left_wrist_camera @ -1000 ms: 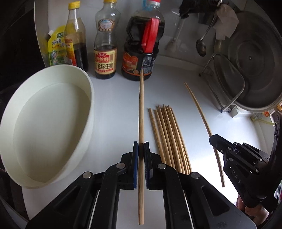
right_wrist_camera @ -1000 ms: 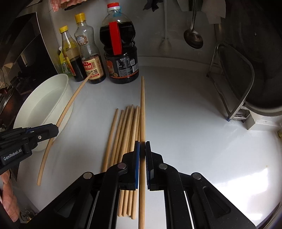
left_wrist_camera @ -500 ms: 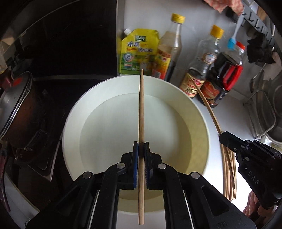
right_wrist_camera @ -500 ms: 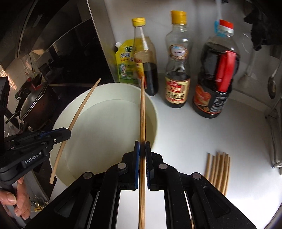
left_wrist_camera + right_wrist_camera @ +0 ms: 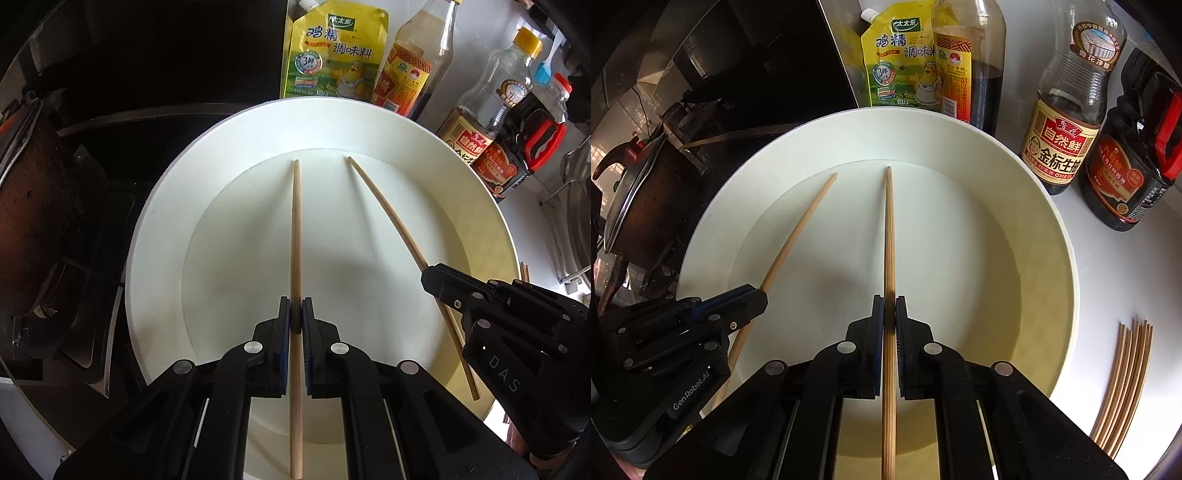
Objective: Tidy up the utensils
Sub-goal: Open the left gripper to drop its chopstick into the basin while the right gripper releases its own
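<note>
My left gripper is shut on a wooden chopstick and holds it over the round white basin. My right gripper is shut on a second chopstick, also over the basin. Each gripper shows in the other's view: the right one at the right, the left one at the left. Both chopsticks point into the basin, tips low near its far inner wall. A bundle of several chopsticks lies on the white counter right of the basin.
Behind the basin stand a yellow seasoning pouch, a vinegar bottle, a soy sauce bottle and a dark jug with a red handle. A black stove with a dark pot lies left. A metal rack is at the right.
Both grippers have carried their chopsticks left from the counter bundle to above the basin, then lowered them closer into it. Both stay shut.
</note>
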The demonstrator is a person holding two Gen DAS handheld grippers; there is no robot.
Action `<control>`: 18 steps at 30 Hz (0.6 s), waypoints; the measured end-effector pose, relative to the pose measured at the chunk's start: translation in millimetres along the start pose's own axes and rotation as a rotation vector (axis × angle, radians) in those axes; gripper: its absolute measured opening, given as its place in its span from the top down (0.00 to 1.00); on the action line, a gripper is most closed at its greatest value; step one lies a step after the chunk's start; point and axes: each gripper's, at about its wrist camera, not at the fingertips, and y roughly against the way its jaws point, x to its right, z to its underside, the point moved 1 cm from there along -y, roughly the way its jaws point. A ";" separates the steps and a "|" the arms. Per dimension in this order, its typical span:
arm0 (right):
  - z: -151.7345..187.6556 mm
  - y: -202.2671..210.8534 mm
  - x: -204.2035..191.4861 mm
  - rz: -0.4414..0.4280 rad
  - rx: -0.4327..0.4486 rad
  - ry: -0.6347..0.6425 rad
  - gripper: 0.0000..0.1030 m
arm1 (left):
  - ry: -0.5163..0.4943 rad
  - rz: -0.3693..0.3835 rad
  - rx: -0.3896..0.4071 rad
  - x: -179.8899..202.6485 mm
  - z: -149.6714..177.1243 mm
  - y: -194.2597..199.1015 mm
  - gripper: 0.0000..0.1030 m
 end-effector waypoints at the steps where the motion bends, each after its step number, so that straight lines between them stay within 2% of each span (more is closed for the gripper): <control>1: -0.8 -1.4 -0.5 0.003 -0.001 -0.002 0.94 | 0.001 0.000 -0.004 -0.6 -0.7 -1.3 0.93; 5: -3.9 -3.4 -2.9 0.011 -0.006 -0.001 0.94 | 0.001 -0.005 -0.009 -1.6 -4.8 -2.5 0.93; 7: -4.1 0.3 0.3 0.001 0.001 -0.011 0.92 | 0.009 -0.010 0.002 -3.3 -6.2 0.4 0.84; 9: -3.5 7.9 4.9 0.006 0.018 -0.015 0.87 | 0.017 -0.025 0.026 -5.4 -7.1 6.8 0.50; 11: -2.3 16.1 7.6 0.021 0.037 -0.012 0.83 | 0.028 -0.034 0.063 -7.1 -7.6 16.3 0.33; 14: 0.6 26.4 11.0 0.022 0.057 -0.013 0.74 | 0.036 -0.044 0.079 -7.8 -8.2 24.7 0.33; 16: 4.1 32.3 11.9 0.029 0.071 -0.004 0.73 | 0.042 -0.045 0.083 -8.5 -5.9 29.6 0.32; 18: 8.7 39.3 15.3 0.033 0.081 -0.001 0.70 | 0.045 -0.049 0.088 -8.1 -1.8 34.1 0.27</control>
